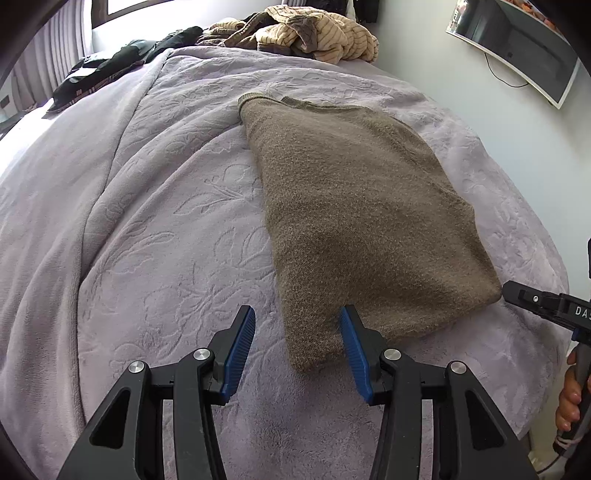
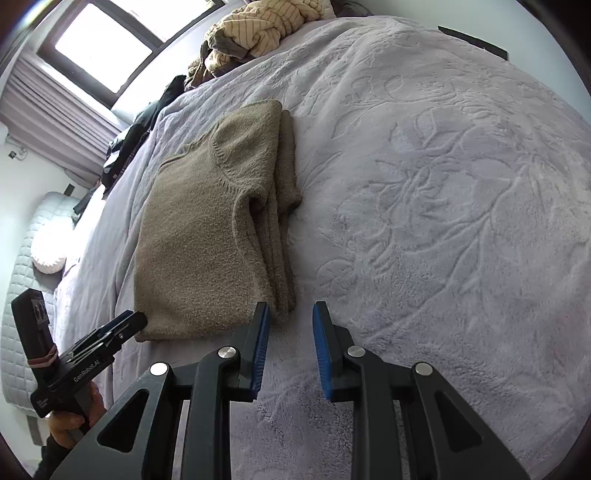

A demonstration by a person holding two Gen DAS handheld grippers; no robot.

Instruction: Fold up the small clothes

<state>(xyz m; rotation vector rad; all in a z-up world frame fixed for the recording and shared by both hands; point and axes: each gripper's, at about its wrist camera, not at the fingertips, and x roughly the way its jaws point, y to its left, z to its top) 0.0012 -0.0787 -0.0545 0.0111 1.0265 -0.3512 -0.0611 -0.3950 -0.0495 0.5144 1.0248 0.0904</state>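
A brown knit sweater (image 1: 354, 206) lies folded in a long flat stack on the lilac bed blanket (image 1: 147, 221). My left gripper (image 1: 297, 314) is open and empty, its jaws on either side of the sweater's near left corner. In the right wrist view the sweater (image 2: 207, 229) shows its stacked folded edges on the right side. My right gripper (image 2: 291, 308) is open and empty, just off the sweater's near right corner. The right gripper also shows at the edge of the left wrist view (image 1: 546, 306), and the left gripper shows in the right wrist view (image 2: 110, 332).
A heap of striped beige clothes (image 1: 310, 33) and dark garments (image 1: 122, 62) lie at the far end of the bed. A monitor (image 1: 517, 44) hangs on the right wall. A window (image 2: 103, 48) with a curtain is at the far left.
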